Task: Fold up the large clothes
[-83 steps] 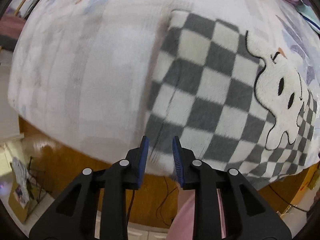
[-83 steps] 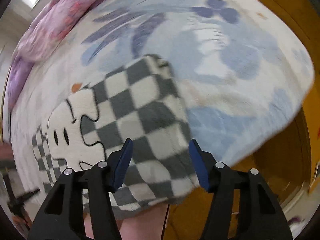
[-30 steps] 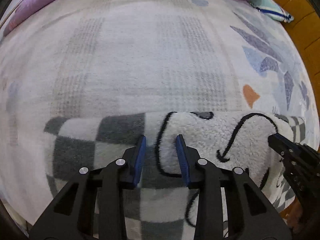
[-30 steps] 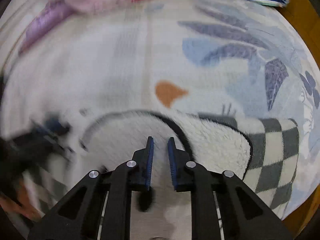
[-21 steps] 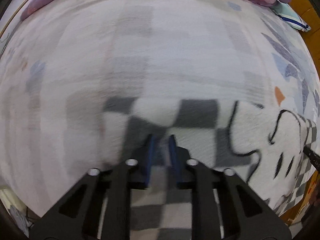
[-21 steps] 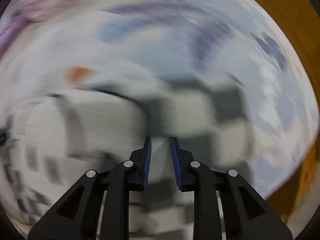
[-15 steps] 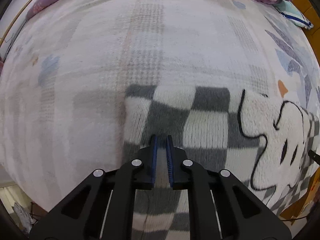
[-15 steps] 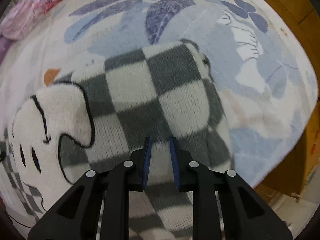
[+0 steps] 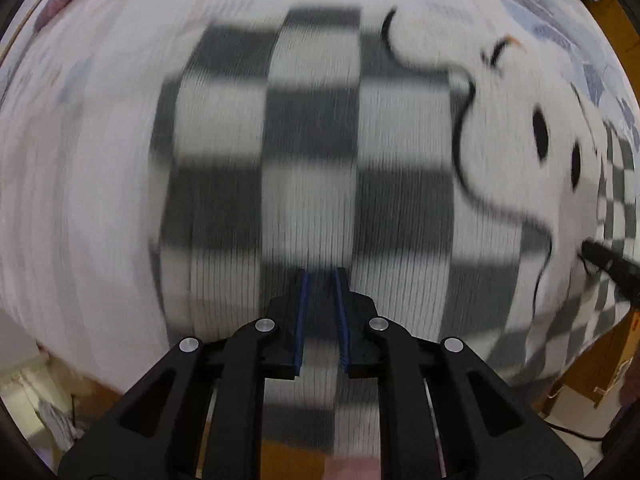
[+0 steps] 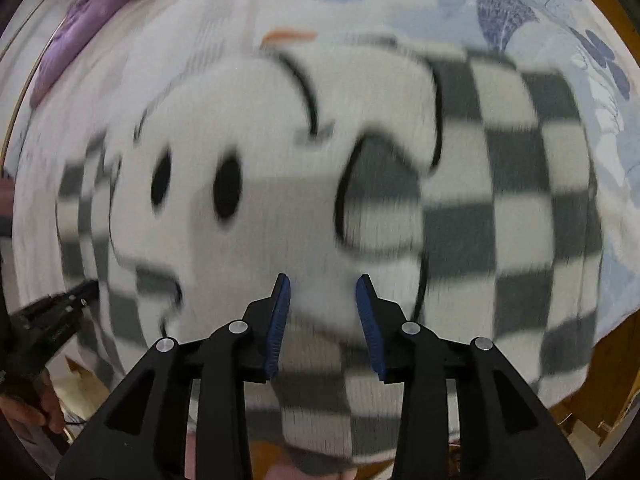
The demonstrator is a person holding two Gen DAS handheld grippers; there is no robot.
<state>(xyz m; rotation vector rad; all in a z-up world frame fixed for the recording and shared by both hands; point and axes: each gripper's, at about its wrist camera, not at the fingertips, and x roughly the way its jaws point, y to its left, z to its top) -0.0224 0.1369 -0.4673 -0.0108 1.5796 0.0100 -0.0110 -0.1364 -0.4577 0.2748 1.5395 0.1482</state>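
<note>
A pale bedspread [image 10: 560, 20] printed with blue leaves covers the bed and serves as the folding surface, with lilac and pink bedding [image 10: 100, 4] bunched at the far edge, out of the way. On it, reaching to the near edge of the bed, lies the checked fleece garment [image 9: 312, 140], grey and white squares with a white cartoon face [image 10: 224, 184] sewn on; its far border runs fairly straight, so it looks already doubled over at least once (a judgement from the neat edge, nothing more).

The left gripper [image 9: 319, 280] points down over the checked part near the garment's left side. Its blue pads [image 9: 301, 312] stand close together with fabric visible in the narrow gap, though blur makes it impossible to tell whether they actually pinch it. The right gripper [image 10: 322, 286] hovers over the lower part of the white face, its jaws opening, pads [image 10: 280, 320] well apart and pressing on nothing. That reads as a release after laying cloth down. Each gripper shows at the edge of the other's view, so the two work side by side across the garment's width.
</note>
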